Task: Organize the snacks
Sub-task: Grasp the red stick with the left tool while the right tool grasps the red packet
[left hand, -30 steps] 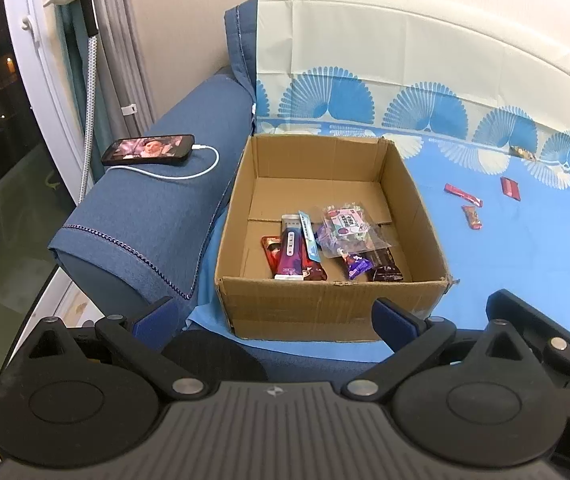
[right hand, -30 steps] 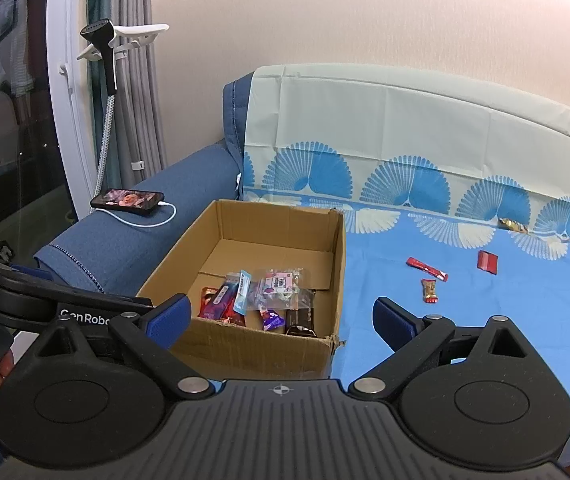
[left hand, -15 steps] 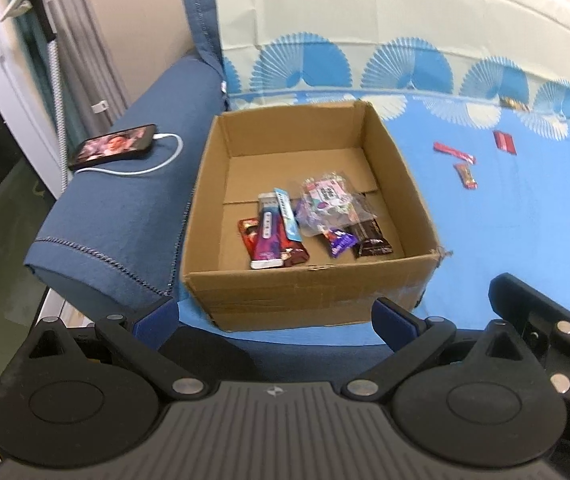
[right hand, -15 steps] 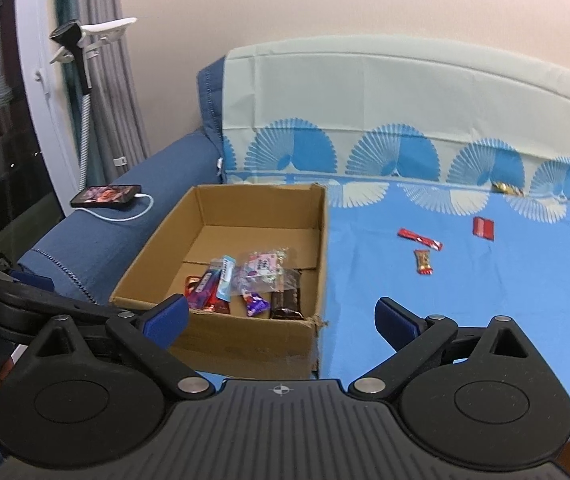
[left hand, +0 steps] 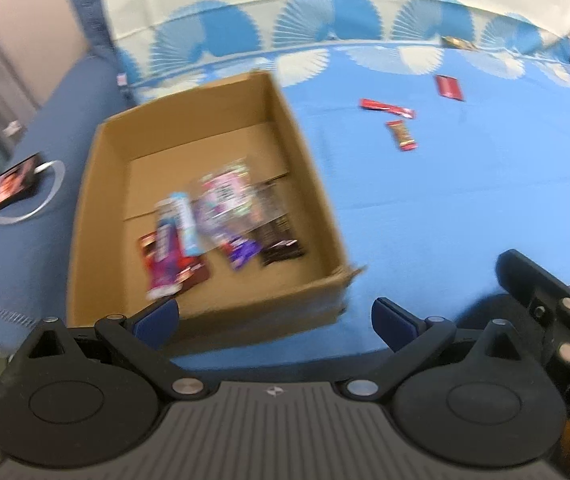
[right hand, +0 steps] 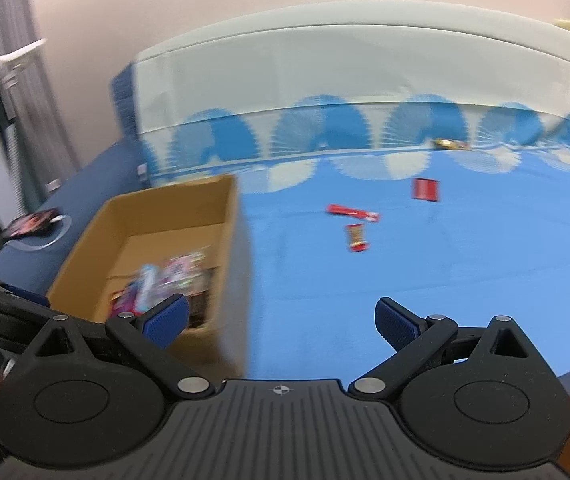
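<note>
1. Left claw point(left hand: 275, 316): released, jaws spread wide and holding nothing, above the near wall of the box point(left hand: 205, 312).
2. Right claw point(right hand: 281, 318): released, empty, over the blue sheet point(right hand: 445, 280) just right of the box point(right hand: 229, 264).
3. Box: open cardboard, on the sheet against the sofa arm; several snack packs point(left hand: 221, 220) lie in its near half, blurred.
4. Loose snacks on the sheet, well apart from the box: long red bar point(right hand: 352, 212), small bar point(right hand: 357, 237) just beside it, red square pack point(right hand: 425, 189), gold pack point(right hand: 449, 144) by the backrest.
5. Phone point(left hand: 9, 184): on the sofa arm, cable attached.
</note>
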